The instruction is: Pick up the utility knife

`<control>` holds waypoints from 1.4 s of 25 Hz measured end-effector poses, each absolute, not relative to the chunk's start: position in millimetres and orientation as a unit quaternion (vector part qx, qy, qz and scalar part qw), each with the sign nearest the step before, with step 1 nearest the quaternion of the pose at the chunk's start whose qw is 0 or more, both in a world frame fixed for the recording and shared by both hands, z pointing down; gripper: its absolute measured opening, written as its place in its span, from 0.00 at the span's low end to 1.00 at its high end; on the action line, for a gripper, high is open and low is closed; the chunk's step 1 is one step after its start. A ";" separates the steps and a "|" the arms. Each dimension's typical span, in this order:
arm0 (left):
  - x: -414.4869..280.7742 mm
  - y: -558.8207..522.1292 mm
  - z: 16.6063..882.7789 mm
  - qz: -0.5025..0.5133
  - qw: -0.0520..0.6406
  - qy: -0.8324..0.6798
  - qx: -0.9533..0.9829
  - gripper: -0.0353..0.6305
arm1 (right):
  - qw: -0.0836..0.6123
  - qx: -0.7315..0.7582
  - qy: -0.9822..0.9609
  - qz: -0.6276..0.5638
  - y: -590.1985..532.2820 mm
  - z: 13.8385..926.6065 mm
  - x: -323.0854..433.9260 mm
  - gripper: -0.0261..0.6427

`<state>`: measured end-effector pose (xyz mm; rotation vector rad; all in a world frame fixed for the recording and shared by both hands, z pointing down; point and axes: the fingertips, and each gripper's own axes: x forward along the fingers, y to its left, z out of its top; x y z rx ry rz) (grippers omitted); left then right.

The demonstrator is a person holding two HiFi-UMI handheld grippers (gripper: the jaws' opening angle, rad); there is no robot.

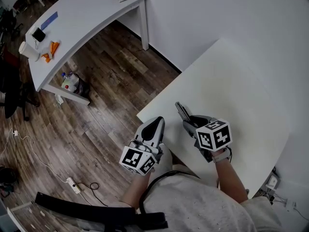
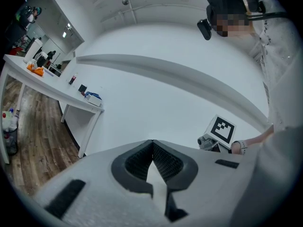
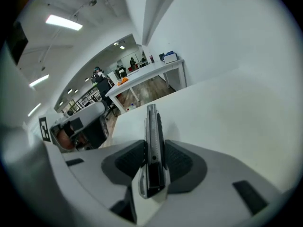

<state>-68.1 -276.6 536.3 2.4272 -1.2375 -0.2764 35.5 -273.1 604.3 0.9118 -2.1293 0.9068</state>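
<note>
The right gripper point(image 1: 189, 123) squeezes the knife point(image 1: 180, 109) to lift it off the table point(image 1: 231, 81), and the left gripper point(image 1: 155, 125) hangs by the table's edge, closed and empty.

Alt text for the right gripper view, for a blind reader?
The right claw is shut on a utility knife, held edge-on and pointing out over a white table. A long white desk stands in the room beyond.

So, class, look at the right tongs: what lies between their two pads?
The utility knife, standing on edge and clamped by the right tongs; the right gripper view shows it plainly.
</note>
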 end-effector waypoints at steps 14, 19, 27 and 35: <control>-52.1 -268.3 528.8 -0.091 0.196 -0.427 0.878 0.06 | 0.169 0.348 -0.818 0.426 -275.9 563.4 40.0 0.24; -41.7 -262.9 515.4 -0.089 0.191 -0.422 0.882 0.06 | 0.164 0.351 -0.821 0.419 -270.9 548.3 46.5 0.24; -31.9 -258.1 492.3 -0.088 0.189 -0.419 0.884 0.06 | 0.161 0.351 -0.828 0.407 -263.2 522.3 48.3 0.24; -24.5 -256.4 468.2 -0.087 0.185 -0.413 0.887 0.06 | 0.132 0.356 -0.837 0.393 -259.5 490.4 45.8 0.24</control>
